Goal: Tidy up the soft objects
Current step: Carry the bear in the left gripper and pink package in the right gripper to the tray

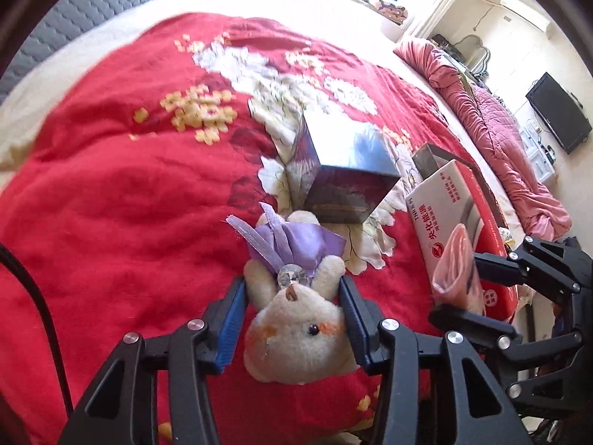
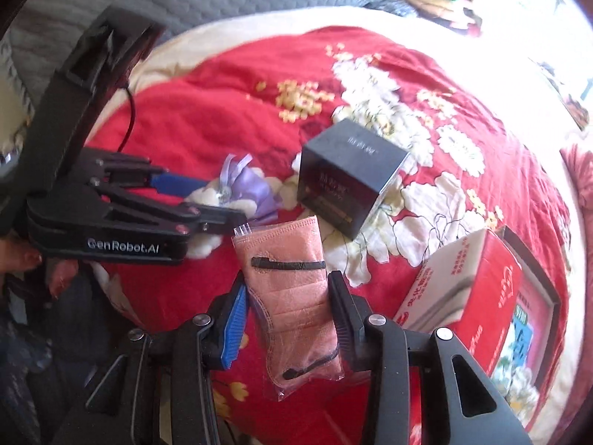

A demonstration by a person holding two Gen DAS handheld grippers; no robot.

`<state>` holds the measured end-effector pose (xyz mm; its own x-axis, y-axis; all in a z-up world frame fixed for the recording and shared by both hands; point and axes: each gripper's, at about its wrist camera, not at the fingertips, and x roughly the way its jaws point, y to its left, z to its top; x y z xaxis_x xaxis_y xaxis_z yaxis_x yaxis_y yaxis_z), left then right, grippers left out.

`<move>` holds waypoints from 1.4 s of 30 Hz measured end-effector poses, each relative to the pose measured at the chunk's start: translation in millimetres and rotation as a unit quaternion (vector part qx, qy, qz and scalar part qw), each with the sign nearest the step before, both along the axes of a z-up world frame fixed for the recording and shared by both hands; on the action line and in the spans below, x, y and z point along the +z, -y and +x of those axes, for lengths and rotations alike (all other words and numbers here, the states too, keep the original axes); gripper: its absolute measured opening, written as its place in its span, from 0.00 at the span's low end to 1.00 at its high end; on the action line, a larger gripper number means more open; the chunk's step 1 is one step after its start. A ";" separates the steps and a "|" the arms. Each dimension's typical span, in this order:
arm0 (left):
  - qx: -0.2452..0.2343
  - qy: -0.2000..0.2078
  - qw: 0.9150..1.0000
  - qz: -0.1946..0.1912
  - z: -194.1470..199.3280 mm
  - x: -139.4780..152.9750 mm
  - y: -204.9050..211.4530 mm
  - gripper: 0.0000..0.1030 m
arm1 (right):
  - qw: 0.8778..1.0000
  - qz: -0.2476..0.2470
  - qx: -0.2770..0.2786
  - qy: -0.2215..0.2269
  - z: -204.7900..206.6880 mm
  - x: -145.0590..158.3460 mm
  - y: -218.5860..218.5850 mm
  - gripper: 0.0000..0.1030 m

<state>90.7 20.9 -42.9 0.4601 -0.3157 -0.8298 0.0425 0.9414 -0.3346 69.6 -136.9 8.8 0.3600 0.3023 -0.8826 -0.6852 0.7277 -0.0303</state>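
Above the red floral quilt (image 1: 111, 193), just short of the dark cube box (image 2: 348, 178), both tongs grip soft things. The left tongs (image 1: 294, 319) pinch a plush bear (image 1: 296, 333) at its head, its long axis running straight out toward the box. The right tongs (image 2: 289, 319) clamp a bagged pink mask (image 2: 292, 296) lengthwise, to the right of the bear. Beyond it, right of the box, stands a red-and-white carton (image 2: 478, 296), a likely obstacle to any sideways move.
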 end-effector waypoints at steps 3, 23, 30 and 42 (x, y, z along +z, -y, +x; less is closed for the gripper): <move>0.000 0.032 0.999 0.023 -17.4 24.9 -0.3 0.48 | 0.999 0.034 -0.025 0.019 -11.9 13.1 5.5 0.42; -0.029 0.163 0.982 0.089 -74.8 158.4 42.8 0.48 | 0.976 0.137 -0.101 0.136 -54.4 126.9 54.4 0.42; -0.060 0.173 0.979 0.089 -74.2 179.3 81.7 0.48 | 0.963 0.165 -0.142 0.160 -68.3 148.8 96.2 0.42; -0.161 0.174 0.967 0.098 -60.0 184.1 195.1 0.48 | 0.927 0.160 -0.274 0.202 -89.3 167.9 226.5 0.42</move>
